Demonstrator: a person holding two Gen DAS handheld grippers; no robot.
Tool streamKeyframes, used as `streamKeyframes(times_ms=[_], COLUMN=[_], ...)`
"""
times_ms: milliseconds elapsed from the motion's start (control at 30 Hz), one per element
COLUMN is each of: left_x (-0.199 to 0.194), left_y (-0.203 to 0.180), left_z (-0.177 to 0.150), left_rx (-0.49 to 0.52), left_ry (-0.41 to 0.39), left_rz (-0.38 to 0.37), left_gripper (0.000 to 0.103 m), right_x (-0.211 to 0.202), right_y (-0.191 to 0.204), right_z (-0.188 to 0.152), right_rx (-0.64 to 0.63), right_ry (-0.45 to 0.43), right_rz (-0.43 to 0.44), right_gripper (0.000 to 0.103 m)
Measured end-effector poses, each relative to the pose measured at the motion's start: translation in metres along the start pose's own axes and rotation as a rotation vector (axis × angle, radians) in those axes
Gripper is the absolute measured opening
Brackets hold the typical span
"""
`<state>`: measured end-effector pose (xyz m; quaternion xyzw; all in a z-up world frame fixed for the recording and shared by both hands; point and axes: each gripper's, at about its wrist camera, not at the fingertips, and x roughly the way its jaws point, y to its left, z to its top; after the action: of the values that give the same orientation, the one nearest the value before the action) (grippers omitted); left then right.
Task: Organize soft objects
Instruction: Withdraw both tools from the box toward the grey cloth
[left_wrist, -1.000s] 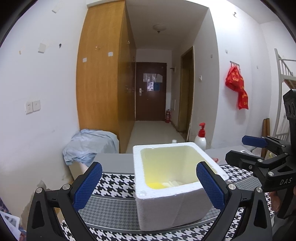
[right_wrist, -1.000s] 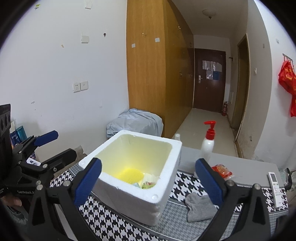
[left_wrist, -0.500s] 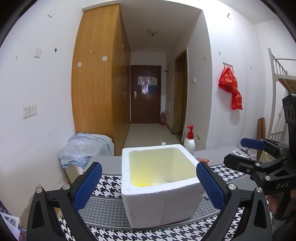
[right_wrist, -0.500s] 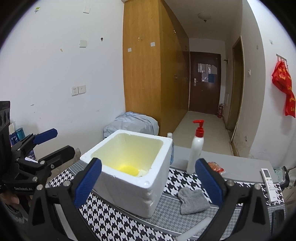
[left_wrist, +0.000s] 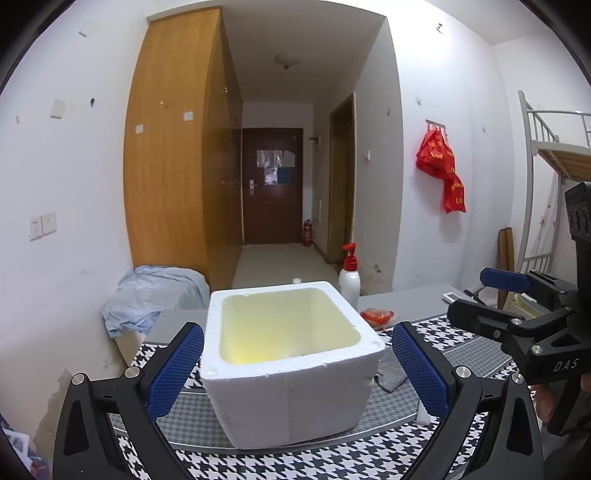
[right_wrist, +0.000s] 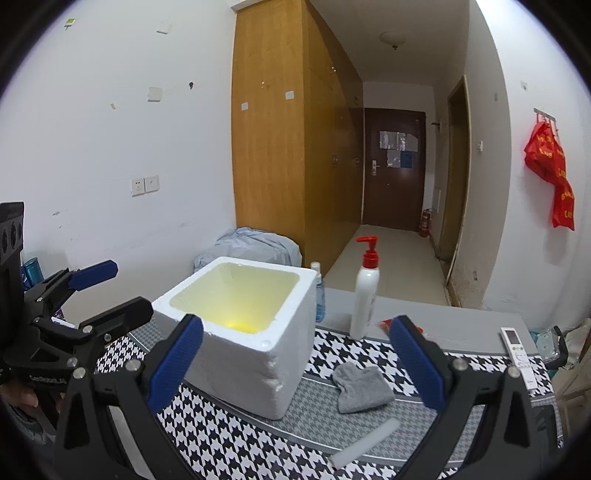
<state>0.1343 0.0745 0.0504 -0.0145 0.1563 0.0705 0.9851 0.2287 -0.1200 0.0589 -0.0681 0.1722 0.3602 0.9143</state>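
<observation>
Grey sock (right_wrist: 360, 386) lies crumpled on the worktop (right_wrist: 476, 325) just right of the foam box (right_wrist: 240, 332); looks limp and light, so pinch a raised fold. Both left gripper (left_wrist: 295, 373) and right gripper (right_wrist: 291, 363) are wide open, holding nothing

The grey surface (right_wrist: 461, 319) carries a houndstooth mat (right_wrist: 332, 343), bottle (right_wrist: 365, 295), remote (right_wrist: 519, 350); on the mat, 1 box (right_wrist: 251, 354), sock (right_wrist: 360, 386).

1 foam box (right_wrist: 255, 332), 1 grey sock (right_wrist: 360, 386), 1 pump btl (right_wrist: 365, 295), 1 remote (right_wrist: 519, 352), 1 white stick (right_wrist: 364, 443).
</observation>
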Motion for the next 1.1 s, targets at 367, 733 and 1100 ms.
streamKeyframes(times_ms=[367,733,1100], left_x=[0.0,0.011,0.026], left_y=[-0.019,-0.046,-0.065], left_z=[-0.002,-0.014,-0.022], left_rx=[0.016,0.056,0.07], left_ry=[-0.014,0.013,0.044], left_rz=[-0.056,-0.15,-0.228], left_gripper=[0.102,0.102,0.102], right_x=[-0.014,-0.027,-0.034], right_y=[-0.022,-0.043,-0.061], right_z=[-0.013,-0.028,-0.042], right_rx=[0.027,0.065,0.109], right_ry=[0.005,0.011,0.034], right_rz=[-0.073,-0.139,-0.212], right_gripper=[0.102,0.102,0.102])
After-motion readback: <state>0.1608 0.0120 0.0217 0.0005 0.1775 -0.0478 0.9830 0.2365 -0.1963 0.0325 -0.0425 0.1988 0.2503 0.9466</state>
